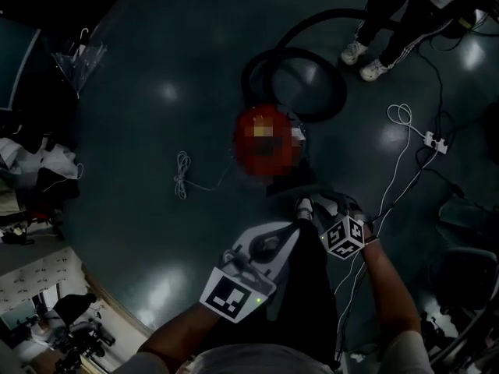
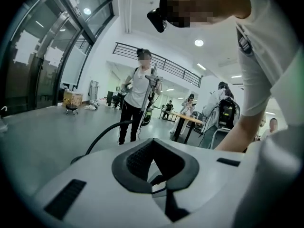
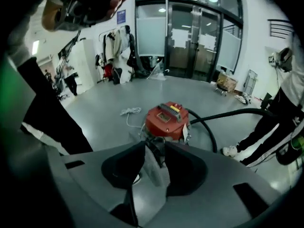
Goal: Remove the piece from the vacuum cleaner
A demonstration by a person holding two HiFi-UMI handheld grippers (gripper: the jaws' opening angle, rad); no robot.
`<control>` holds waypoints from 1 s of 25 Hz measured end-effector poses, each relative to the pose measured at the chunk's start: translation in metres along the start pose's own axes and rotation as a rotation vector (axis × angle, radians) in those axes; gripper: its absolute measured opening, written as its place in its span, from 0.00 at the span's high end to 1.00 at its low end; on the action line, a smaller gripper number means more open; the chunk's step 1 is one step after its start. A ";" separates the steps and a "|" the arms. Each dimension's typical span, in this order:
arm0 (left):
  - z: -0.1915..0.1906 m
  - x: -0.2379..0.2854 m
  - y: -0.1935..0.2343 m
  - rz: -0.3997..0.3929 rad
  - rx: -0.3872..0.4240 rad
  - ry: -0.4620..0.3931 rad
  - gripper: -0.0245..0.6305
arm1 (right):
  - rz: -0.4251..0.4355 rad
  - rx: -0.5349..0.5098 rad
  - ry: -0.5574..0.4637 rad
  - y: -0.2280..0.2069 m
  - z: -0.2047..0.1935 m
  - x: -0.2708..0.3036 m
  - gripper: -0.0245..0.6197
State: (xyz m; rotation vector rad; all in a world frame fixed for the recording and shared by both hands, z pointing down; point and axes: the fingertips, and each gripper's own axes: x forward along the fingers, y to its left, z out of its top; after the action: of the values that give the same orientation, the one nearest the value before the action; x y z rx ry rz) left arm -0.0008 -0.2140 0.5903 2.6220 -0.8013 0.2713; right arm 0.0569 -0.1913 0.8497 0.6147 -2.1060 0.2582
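Observation:
The red drum vacuum cleaner (image 1: 265, 140) (image 3: 165, 121) stands on the grey floor just ahead of me, with a black handle and a yellow label on top. Its black hose (image 1: 296, 80) (image 3: 223, 115) loops away behind it. My right gripper (image 1: 331, 206) (image 3: 154, 146) points down at the vacuum from a short way off, its jaws apart. A pale grey strip shows in the gap; I cannot tell whether it is floor or a thing. My left gripper (image 1: 295, 226) (image 2: 153, 144) is beside it, aimed out across the room, fingertips together and holding nothing.
A bystander's feet (image 1: 362, 59) are beyond the hose. White cables (image 1: 183, 176) and a power strip (image 1: 433, 140) lie on the floor. Chairs (image 1: 468, 279) stand at the right. Other people (image 2: 137, 96) and a table (image 2: 187, 120) are farther off.

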 end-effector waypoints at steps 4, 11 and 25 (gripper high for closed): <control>-0.052 0.013 0.014 -0.028 0.055 0.125 0.95 | 0.071 -0.151 0.135 0.000 -0.059 0.079 0.75; -0.099 0.020 0.029 -0.004 0.003 0.179 0.95 | 0.175 -0.255 0.233 0.003 -0.104 0.152 0.74; -0.117 0.029 0.022 -0.016 -0.012 0.197 0.95 | 0.204 -0.443 0.233 0.013 -0.116 0.168 0.89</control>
State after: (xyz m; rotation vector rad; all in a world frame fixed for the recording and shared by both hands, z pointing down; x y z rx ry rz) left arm 0.0018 -0.1969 0.7118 2.5400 -0.7122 0.5098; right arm 0.0540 -0.1892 1.0541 0.1011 -1.9134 -0.0276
